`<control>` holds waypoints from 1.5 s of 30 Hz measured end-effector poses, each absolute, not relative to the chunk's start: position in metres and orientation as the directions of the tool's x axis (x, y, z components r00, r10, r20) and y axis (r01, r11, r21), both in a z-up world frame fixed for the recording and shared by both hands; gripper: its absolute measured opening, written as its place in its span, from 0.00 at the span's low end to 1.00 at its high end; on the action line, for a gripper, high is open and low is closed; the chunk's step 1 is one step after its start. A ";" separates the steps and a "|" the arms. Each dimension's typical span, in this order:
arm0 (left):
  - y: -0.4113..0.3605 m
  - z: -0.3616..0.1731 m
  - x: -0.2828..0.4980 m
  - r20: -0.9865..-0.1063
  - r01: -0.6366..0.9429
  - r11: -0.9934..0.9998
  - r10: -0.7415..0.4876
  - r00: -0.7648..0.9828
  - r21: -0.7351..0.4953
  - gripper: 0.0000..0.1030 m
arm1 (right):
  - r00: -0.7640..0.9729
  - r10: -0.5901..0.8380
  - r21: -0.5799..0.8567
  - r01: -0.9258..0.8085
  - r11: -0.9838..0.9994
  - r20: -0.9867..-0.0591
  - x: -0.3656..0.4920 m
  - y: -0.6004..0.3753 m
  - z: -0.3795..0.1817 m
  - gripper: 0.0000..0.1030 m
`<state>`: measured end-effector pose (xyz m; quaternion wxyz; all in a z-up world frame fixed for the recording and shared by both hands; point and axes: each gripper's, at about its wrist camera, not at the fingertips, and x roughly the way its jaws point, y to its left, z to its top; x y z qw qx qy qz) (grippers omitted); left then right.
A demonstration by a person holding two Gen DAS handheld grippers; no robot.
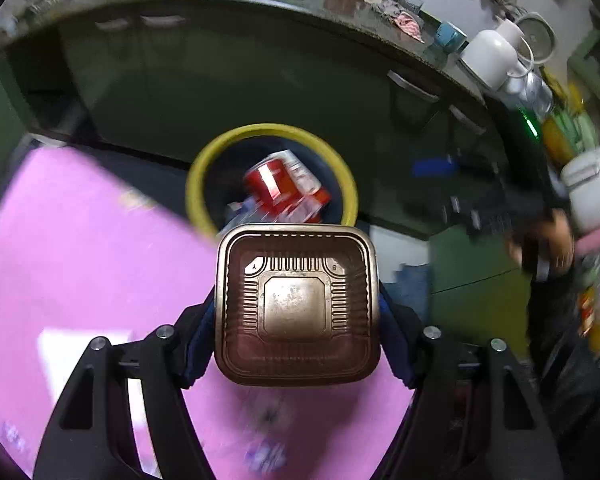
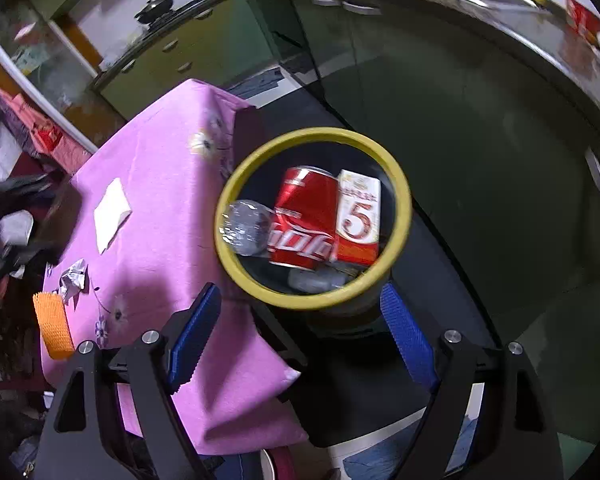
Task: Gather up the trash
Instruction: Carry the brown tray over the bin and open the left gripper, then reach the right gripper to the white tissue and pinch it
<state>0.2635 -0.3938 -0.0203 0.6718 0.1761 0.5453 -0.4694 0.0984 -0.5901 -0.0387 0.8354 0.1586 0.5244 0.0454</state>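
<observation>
The left gripper point(image 1: 298, 312) has its blue ribbed pads point(image 1: 199, 344) pressed against the two sides of a square brown plastic food tray point(image 1: 298, 308) with a ribbed bottom, pinching it open side toward the camera. Just beyond the tray's far edge sits the yellow-rimmed round bin point(image 1: 196, 184), beside the pink flowered tablecloth point(image 1: 80, 260). The tray is not yet over the bin's mouth. The right gripper point(image 2: 300, 332) hangs above the near rim of the same bin point(image 2: 236, 184) with its fingers spread wide and nothing between them. Inside the bin lie a red cola can point(image 2: 306, 220), a red-and-white carton point(image 2: 358, 216) marked with a five, and a crumpled clear bottle point(image 2: 246, 226). To finish well, I judge the tray should be carried until its middle is above the bin's opening, tipped so one corner leads — its width is close to the rim's — and let go only then. The empty gripper would do best to stay clear of the mouth.
</observation>
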 end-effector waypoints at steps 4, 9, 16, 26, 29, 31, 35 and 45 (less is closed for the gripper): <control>-0.456 -0.055 0.296 -0.879 0.795 0.478 -0.457 -0.138 -0.373 0.65 | 0.429 0.250 0.329 0.120 0.937 -0.868 0.091 -0.607 -0.054 0.79; -0.485 -0.090 0.330 -0.870 0.748 0.522 -0.470 -0.150 -0.410 0.65 | 0.411 0.263 0.344 0.136 0.929 -0.873 0.083 -0.620 -0.069 0.79; -0.483 -0.124 0.361 -0.887 0.693 0.582 -0.422 -0.188 -0.424 0.65 | 0.401 0.276 0.363 0.160 0.918 -0.873 0.076 -0.632 -0.083 0.79; -0.486 -0.144 0.370 -0.893 0.694 0.580 -0.392 -0.220 -0.426 0.71 | 0.392 0.282 0.359 0.140 0.923 -0.876 0.078 -0.620 -0.081 0.79; -0.485 -0.143 0.373 -0.895 0.693 0.586 -0.392 -0.211 -0.420 0.72 | 0.390 0.277 0.354 0.141 0.924 -0.878 0.075 -0.619 -0.080 0.79; -0.484 -0.139 0.374 -0.896 0.694 0.588 -0.397 -0.200 -0.416 0.73 | 0.390 0.274 0.352 0.144 0.925 -0.879 0.073 -0.620 -0.079 0.79; -0.482 -0.122 0.376 -0.896 0.701 0.590 -0.413 -0.163 -0.400 0.73 | 0.399 0.276 0.359 0.148 0.922 -0.874 0.072 -0.619 -0.078 0.79; -0.470 -0.084 0.370 -0.893 0.720 0.584 -0.435 -0.113 -0.376 0.75 | 0.406 0.300 0.370 0.106 0.923 -0.863 0.076 -0.606 -0.073 0.79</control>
